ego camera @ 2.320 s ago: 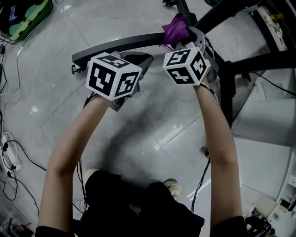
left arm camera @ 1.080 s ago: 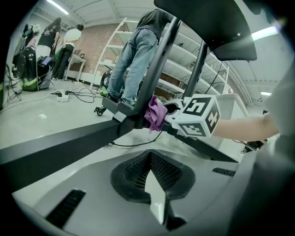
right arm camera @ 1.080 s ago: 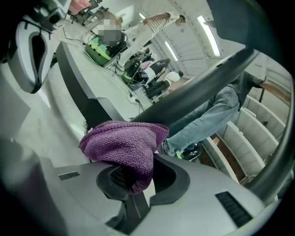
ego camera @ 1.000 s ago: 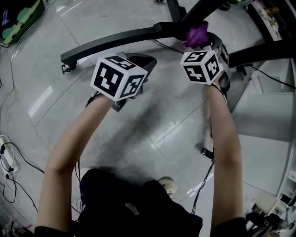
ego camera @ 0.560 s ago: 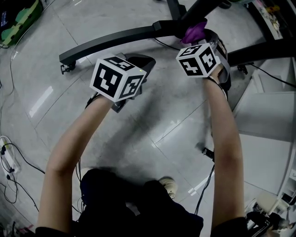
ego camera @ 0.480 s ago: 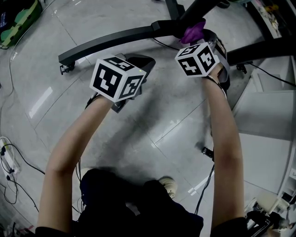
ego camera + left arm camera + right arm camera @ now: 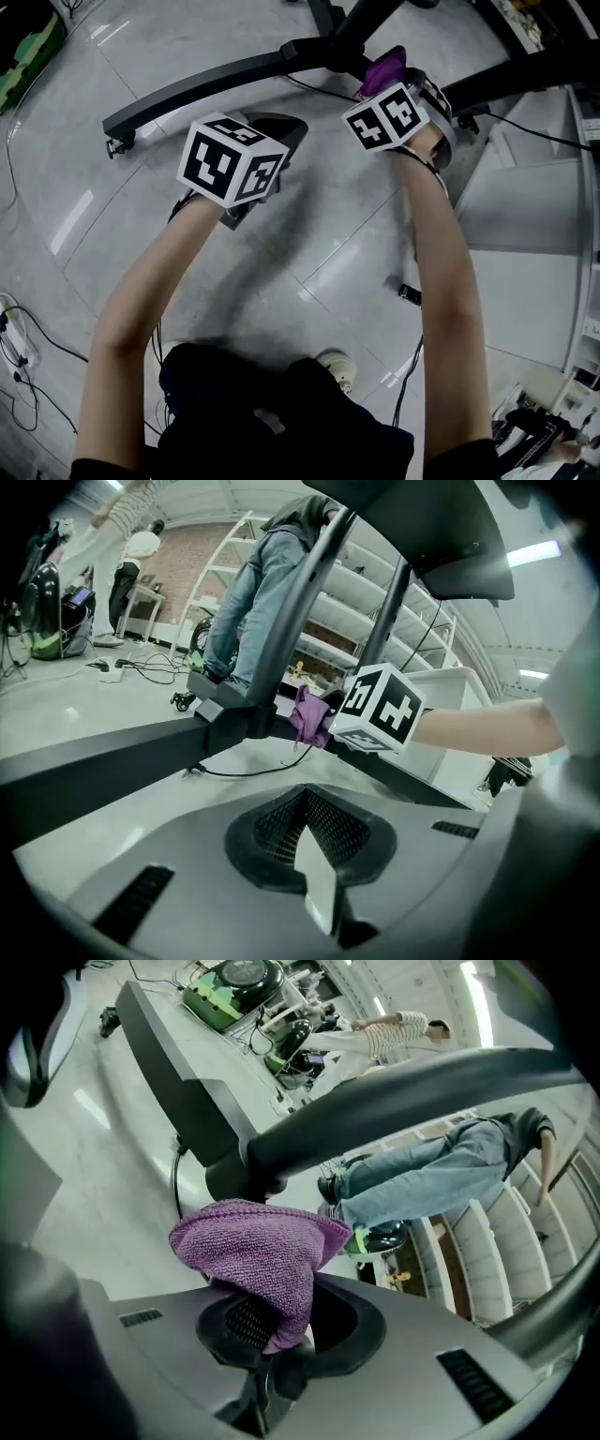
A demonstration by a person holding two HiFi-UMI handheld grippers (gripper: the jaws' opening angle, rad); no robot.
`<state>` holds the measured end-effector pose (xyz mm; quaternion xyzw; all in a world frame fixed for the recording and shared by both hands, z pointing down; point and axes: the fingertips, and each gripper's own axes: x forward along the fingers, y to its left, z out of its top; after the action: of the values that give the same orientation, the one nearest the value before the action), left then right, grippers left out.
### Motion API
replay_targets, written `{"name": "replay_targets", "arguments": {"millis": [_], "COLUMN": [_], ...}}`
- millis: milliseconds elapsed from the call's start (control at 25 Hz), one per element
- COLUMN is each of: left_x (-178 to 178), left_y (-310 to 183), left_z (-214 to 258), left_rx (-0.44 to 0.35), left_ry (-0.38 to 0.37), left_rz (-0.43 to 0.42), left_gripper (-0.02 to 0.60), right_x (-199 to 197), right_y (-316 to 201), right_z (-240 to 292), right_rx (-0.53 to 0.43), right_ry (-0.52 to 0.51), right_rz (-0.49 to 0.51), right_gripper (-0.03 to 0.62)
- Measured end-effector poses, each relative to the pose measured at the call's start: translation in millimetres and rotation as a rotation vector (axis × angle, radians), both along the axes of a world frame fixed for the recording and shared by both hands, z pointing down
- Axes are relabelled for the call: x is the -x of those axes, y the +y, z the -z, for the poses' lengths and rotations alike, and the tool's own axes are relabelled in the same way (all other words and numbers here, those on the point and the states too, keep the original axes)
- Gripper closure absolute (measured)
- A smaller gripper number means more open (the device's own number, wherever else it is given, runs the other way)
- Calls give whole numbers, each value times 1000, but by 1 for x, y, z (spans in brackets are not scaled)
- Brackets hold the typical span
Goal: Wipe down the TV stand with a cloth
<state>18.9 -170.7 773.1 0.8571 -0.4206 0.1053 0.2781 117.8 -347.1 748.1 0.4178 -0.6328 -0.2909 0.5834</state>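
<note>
The right gripper (image 7: 267, 1363) is clamped on a purple cloth (image 7: 253, 1260). A narrow tail of the fabric is pinched between its jaws and the rest bunches up in a rounded fold ahead of them. The cloth sits at the black TV stand (image 7: 206, 80), right where the long curved leg (image 7: 178, 1072) meets the central joint (image 7: 234, 1180). In the right gripper view the fold lies just in front of that joint. I cannot tell whether it touches it. In the head view the cloth pokes out beyond the right gripper's marker cube (image 7: 386, 117), against the dark bars of the base.

The left gripper (image 7: 314, 892) has its jaws together with nothing between them. It hangs above the grey tiled floor (image 7: 309, 272) on the near side of the curved leg, apart from the stand and beside the right gripper. From its own view, the cloth and the right gripper's cube show ahead and to the right.

A thin black cable (image 7: 309, 89) trails over the floor beneath the joint. Beyond the stand, a person in jeans (image 7: 422, 1176) stands near white shelving (image 7: 328, 621).
</note>
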Motion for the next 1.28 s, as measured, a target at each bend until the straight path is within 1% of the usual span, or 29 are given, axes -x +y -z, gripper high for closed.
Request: {"name": "replay_targets", "arguments": {"millis": [200, 520, 720, 1000, 1160, 1280], "left_x": [-6, -3, -8, -35, -53, -67], "left_y": [4, 14, 20, 25, 23, 24], "left_z": [9, 16, 18, 23, 21, 19], "left_rx": [-11, -14, -17, -26, -22, -19], "left_ry": [7, -6, -13, -7, -1, 3], "left_rz": [-9, -12, -20, -59, -79, -97], "left_gripper": [575, 575, 575, 575, 575, 575], "right_x": [-27, -40, -53, -86, -114, -125], "right_y": [8, 22, 40, 63, 66, 62], "right_z": [-1, 6, 14, 19, 23, 23], "right_rx": [-9, -30, -38, -28, -29, -21], "right_ry": [47, 21, 8, -24, -75, -118], "right_rz": [-43, -41, -18, -34, -85, -125], "right_gripper": [519, 517, 517, 517, 517, 517]}}
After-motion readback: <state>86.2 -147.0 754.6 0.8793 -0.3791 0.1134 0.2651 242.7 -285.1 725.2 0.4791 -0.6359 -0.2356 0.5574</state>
